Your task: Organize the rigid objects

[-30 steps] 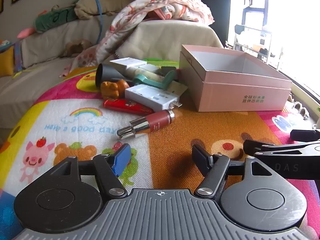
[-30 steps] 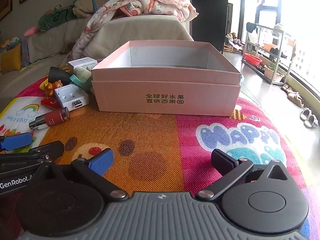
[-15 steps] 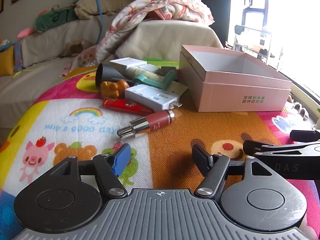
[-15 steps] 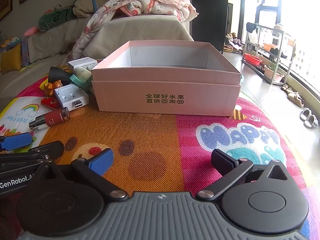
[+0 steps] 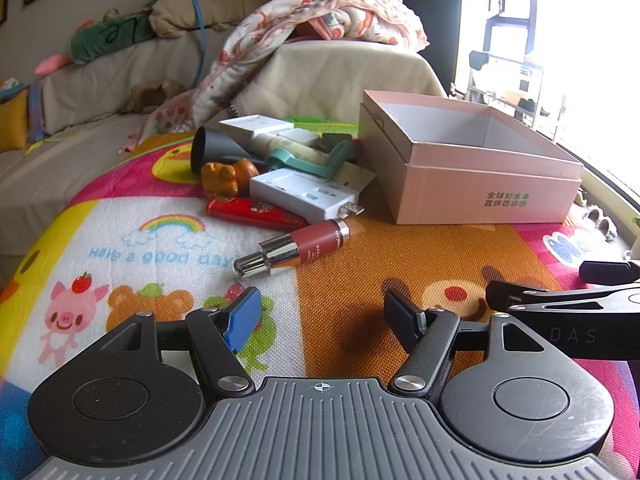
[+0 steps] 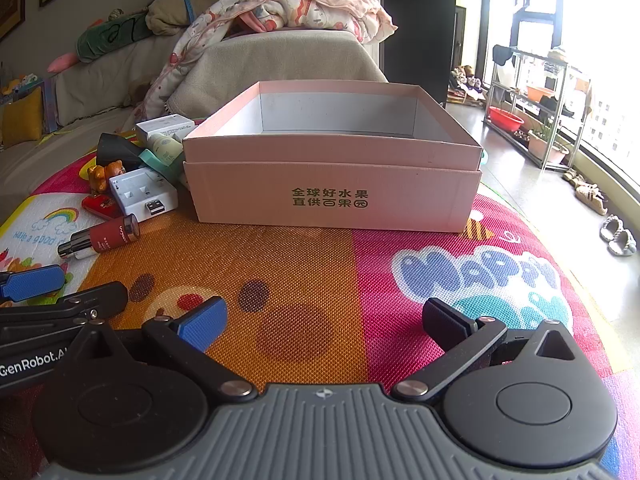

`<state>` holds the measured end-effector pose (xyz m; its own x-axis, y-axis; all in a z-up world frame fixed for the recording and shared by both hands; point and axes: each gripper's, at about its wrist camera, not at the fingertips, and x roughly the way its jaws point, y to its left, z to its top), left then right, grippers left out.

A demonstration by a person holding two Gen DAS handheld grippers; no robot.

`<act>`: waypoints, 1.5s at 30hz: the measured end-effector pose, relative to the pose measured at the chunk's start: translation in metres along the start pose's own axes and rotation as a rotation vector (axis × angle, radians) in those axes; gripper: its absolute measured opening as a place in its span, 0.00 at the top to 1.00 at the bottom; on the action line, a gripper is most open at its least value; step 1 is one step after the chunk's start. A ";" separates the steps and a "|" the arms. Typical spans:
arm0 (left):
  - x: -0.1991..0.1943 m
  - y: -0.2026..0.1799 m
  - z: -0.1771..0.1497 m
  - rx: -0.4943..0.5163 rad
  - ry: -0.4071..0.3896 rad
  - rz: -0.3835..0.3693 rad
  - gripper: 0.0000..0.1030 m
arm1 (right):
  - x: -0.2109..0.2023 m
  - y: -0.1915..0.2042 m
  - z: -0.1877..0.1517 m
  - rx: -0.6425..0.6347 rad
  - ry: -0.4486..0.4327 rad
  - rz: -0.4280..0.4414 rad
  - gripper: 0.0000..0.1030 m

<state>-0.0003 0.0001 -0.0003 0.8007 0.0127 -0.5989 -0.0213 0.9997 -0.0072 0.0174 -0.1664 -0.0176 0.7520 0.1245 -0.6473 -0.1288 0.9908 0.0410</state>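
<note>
While both grippers hover low over the colourful cartoon-printed play mat (image 5: 168, 248), the nearest loose item is the short dark-red lip-gloss tube with a shiny silver cap (image 5: 298, 247), and it lies ahead of the left gripper (image 5: 320, 312), slightly toward its blue-padded side and well short of the open pink cardboard box (image 6: 332, 184). Its long axis runs slantwise across the left gripper's line of sight, silver cap nearer, red body pointing toward the box. The left gripper's jaws stand spread with nothing between them; the right gripper (image 6: 320, 320) is likewise spread and empty, facing the box squarely, with the tube far off to its left. By my judgement the left hand is plainly nearer, and would need to advance and perhaps roll so its pads close across the tube's narrow width.
</note>
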 end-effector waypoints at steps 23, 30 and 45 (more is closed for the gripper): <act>0.000 0.000 0.000 0.000 0.000 0.000 0.28 | 0.000 0.000 0.000 0.000 0.000 0.000 0.00; 0.000 0.001 -0.001 0.003 -0.001 0.003 0.28 | -0.001 0.000 0.000 0.000 0.000 0.000 0.00; 0.000 0.001 0.000 -0.001 -0.001 0.000 0.28 | -0.004 -0.001 0.001 0.003 0.003 0.004 0.00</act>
<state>-0.0002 0.0011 -0.0009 0.8011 0.0124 -0.5984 -0.0213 0.9997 -0.0078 0.0148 -0.1678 -0.0144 0.7498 0.1288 -0.6490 -0.1298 0.9904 0.0465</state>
